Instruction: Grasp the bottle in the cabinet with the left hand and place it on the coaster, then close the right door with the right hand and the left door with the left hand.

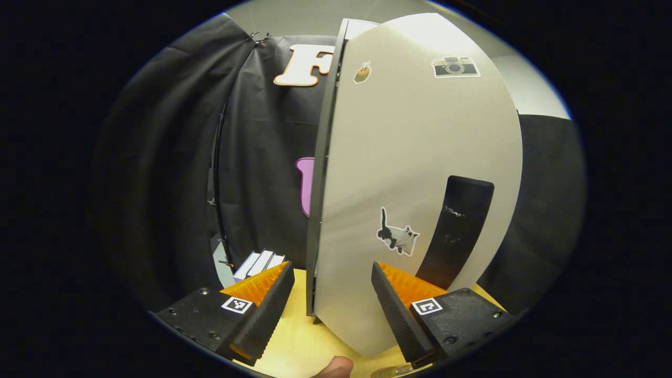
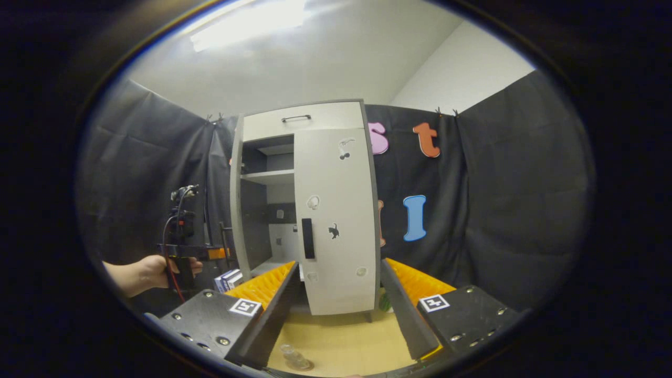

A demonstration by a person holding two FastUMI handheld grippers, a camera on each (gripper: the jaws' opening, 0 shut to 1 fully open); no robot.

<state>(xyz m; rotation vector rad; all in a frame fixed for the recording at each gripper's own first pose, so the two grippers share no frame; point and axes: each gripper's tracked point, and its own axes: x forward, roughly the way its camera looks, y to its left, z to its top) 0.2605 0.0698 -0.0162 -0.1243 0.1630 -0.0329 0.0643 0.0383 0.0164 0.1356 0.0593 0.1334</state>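
The white cabinet (image 2: 336, 220) stands on the wooden table, its right door flat shut with a black handle (image 2: 307, 239). Its left door (image 2: 237, 210) swings out, leaving the shelves (image 2: 268, 176) in sight. Up close in the left gripper view, that left door (image 1: 420, 157) carries stickers and a black handle (image 1: 457, 231). My left gripper (image 1: 331, 304) is open, one finger on each side of the door's lower edge. A hand holds the same left gripper (image 2: 220, 253) beside the open door. A small clear bottle (image 2: 294, 358) stands on the table below my open right gripper (image 2: 338, 310). I cannot make out the coaster under it.
White boxes (image 1: 260, 262) lie on the table left of the cabinet, also seen as small boxes (image 2: 228, 278) by the open door. A drawer with a dark handle (image 2: 295, 118) tops the cabinet. Black cloth walls close in behind and at both sides.
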